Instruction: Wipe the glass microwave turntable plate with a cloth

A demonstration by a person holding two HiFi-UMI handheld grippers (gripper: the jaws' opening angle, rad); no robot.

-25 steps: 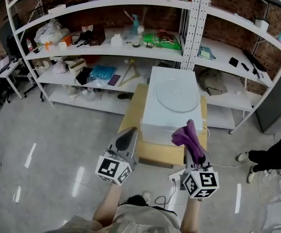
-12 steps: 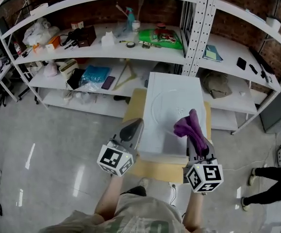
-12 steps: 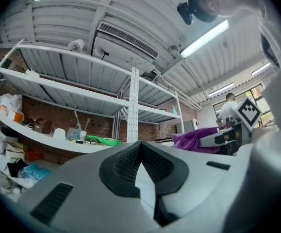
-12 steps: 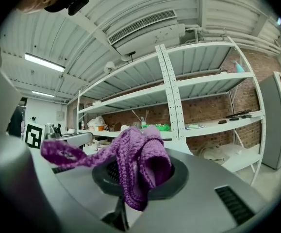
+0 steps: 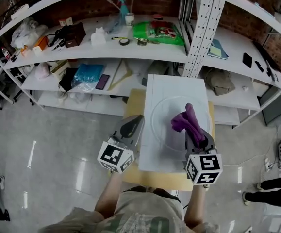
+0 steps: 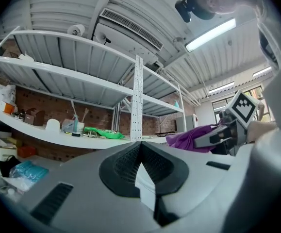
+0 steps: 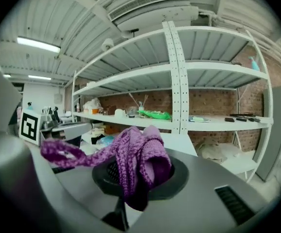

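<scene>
Over the glass plate, the right hand-held gripper clamps the cloth.

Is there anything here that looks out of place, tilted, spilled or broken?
Only one thing: the glass turntable plate lies flat on top of the white appliance, not inside it. Nothing looks spilled or broken. The purple cloth sticks out in a loose bunch from the right claw, which is shut on it.
</scene>
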